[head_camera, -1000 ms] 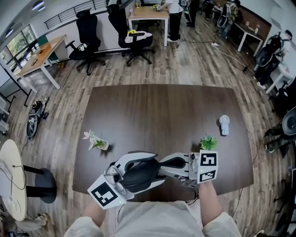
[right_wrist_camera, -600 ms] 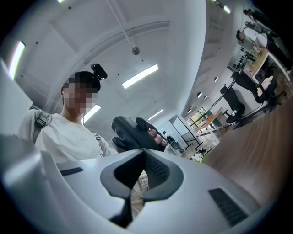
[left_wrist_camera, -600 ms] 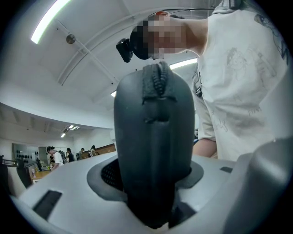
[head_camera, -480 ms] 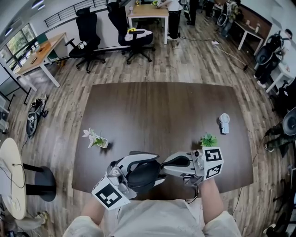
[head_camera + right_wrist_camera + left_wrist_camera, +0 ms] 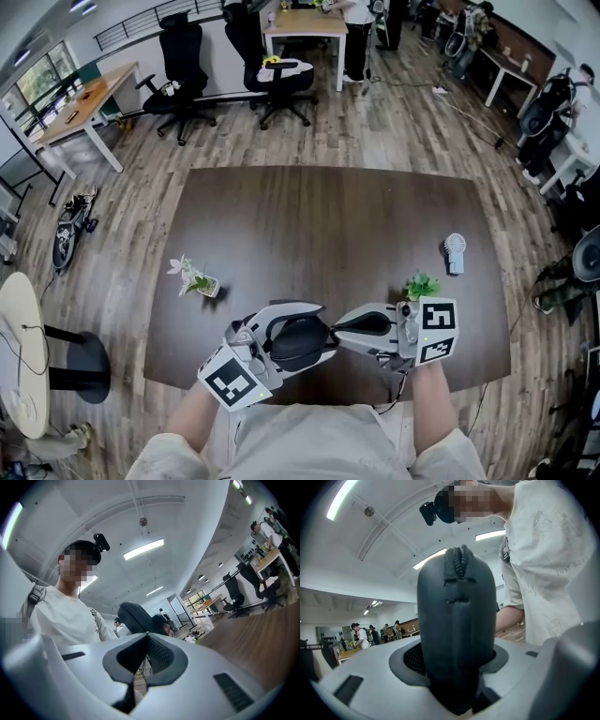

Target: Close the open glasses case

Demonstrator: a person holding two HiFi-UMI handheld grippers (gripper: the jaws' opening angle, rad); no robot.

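- Since a second ago, the left gripper (image 5: 319,331) has shifted a little and rolled slightly with what it holds, and the dark shape between its jaws looks more compact in the head view. The right gripper (image 5: 336,330) has hardly moved.
- The left gripper is clamped on the glasses case (image 5: 298,337). In the left gripper view the dark case fills the space between the two pads and stands up in front of the camera.
- A line of zip teeth (image 5: 457,564) runs over the top end of the case in that view.
- The case is at the near edge of the brown table (image 5: 328,225), in the middle, just in front of the person's body.
- The right gripper has its jaws together. Its tips are at the right end of the case. Whether something thin is pinched between them, I cannot tell.
- On the table, a small white flower pot (image 5: 194,279) stands to the left of the case.
- A small green plant (image 5: 422,286) stands to the right, just beyond the right gripper, and a small white fan (image 5: 455,253) lies farther right.
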